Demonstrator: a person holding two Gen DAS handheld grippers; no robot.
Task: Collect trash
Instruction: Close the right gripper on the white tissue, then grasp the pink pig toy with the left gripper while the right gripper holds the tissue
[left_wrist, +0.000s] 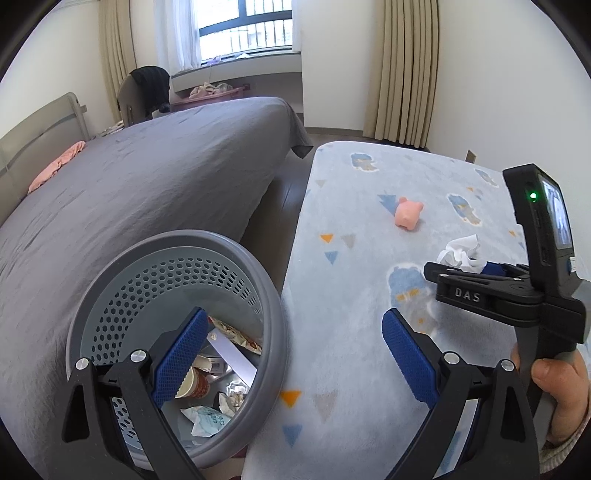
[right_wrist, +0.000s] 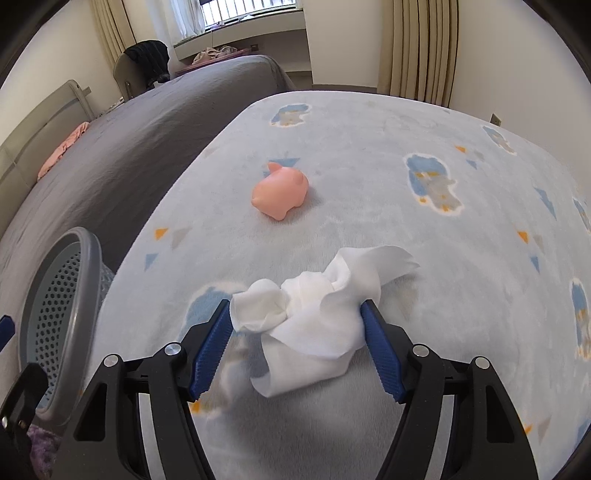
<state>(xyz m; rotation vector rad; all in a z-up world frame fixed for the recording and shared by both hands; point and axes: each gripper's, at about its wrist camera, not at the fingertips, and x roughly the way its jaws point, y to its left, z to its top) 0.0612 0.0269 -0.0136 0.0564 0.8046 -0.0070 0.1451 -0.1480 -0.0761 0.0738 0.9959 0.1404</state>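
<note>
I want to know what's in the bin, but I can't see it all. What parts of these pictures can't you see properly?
- Bin bottom, left wrist view: the left gripper arm covers part of the trash.
- Bin, right wrist view: cut off by the picture's edge, inside hidden.
- Tissue underside, right wrist view: its own folds hide it.
- Print on the wrappers, left wrist view: too small to read.
- Pink pig toy face: turned away in both views.

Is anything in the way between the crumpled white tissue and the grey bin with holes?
Nothing visible. The crumpled white tissue sits between the right gripper's open fingers; only bare blue patterned blanket lies toward the grey perforated bin.
</note>
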